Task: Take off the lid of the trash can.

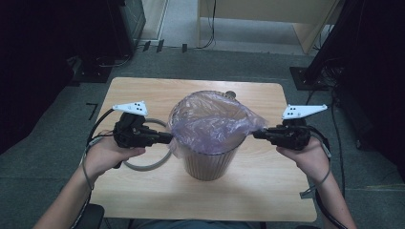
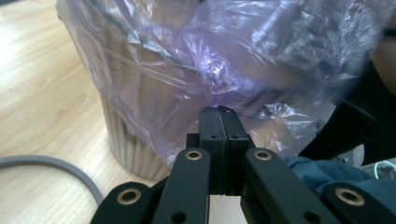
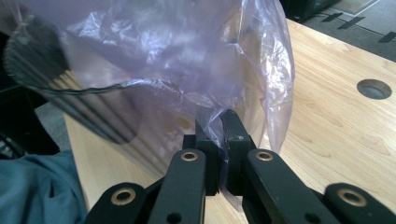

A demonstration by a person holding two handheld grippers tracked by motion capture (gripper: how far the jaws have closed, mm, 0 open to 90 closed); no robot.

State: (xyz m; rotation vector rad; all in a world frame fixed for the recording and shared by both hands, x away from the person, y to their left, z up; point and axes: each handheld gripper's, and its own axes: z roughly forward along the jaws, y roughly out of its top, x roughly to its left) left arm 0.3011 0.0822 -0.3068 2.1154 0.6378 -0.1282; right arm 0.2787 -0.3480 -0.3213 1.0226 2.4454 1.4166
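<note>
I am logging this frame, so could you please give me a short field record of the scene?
surface: wooden table
main object: ribbed bin, upright on the table
liner: purple plastic bag, draped over the bin's rim
left claw: shut on the bag's edge
right claw: shut on the bag's opposite edge
loose item: grey cable on the table

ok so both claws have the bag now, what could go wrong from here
1. The thin purple bag is pinched in a small fold by the left claw and the right claw; pulling apart could tear it or let it slip out.
2. The ribbed bin stands free on the table, so an uneven pull might tip or drag it.
</note>
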